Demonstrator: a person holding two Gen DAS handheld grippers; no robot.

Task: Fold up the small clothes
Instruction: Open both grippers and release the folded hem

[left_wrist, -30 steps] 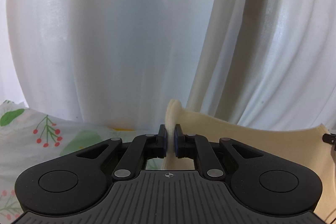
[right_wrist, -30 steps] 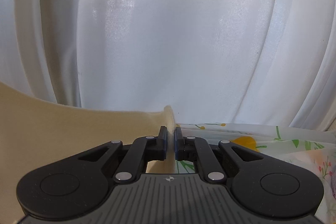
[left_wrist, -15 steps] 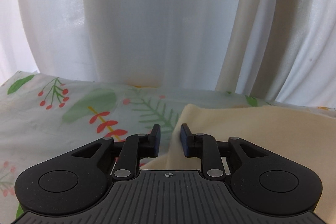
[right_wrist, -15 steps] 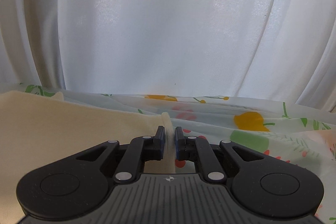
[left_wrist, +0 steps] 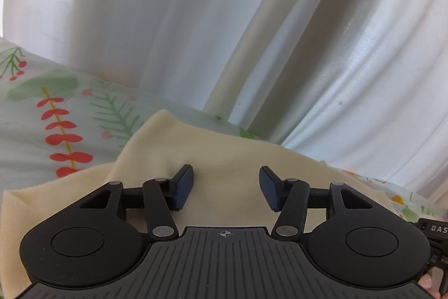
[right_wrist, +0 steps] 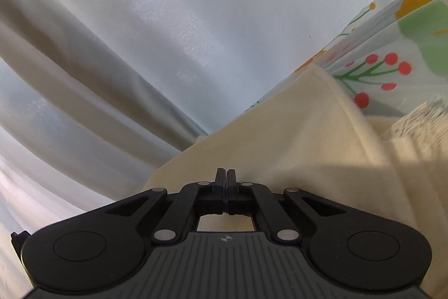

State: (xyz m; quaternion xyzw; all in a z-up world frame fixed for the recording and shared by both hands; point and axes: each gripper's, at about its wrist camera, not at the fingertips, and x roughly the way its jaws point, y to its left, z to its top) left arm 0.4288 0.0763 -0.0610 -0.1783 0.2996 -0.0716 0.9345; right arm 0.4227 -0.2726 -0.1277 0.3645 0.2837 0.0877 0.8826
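A cream-yellow small garment (left_wrist: 224, 156) lies on the flowered tablecloth (left_wrist: 56, 114). My left gripper (left_wrist: 226, 188) is open, its jaws wide apart just above the garment, holding nothing. In the right wrist view the same garment (right_wrist: 308, 136) fills the lower right, with a folded edge and a fringed, ribbed part (right_wrist: 420, 116) at the right. My right gripper (right_wrist: 226, 178) has its jaws pressed together over the garment; no cloth shows between them. This view is tilted.
White curtains (left_wrist: 196, 18) hang close behind the table in both views, also in the right wrist view (right_wrist: 140, 32). The flowered tablecloth (right_wrist: 406, 46) shows at the upper right of the right wrist view. Part of the other gripper (left_wrist: 434, 229) shows at the left view's right edge.
Both grippers lowered the garment onto the table. My left gripper let go and opened wide. My right gripper closed fully, rolled sideways, and no longer shows cloth in its jaws.
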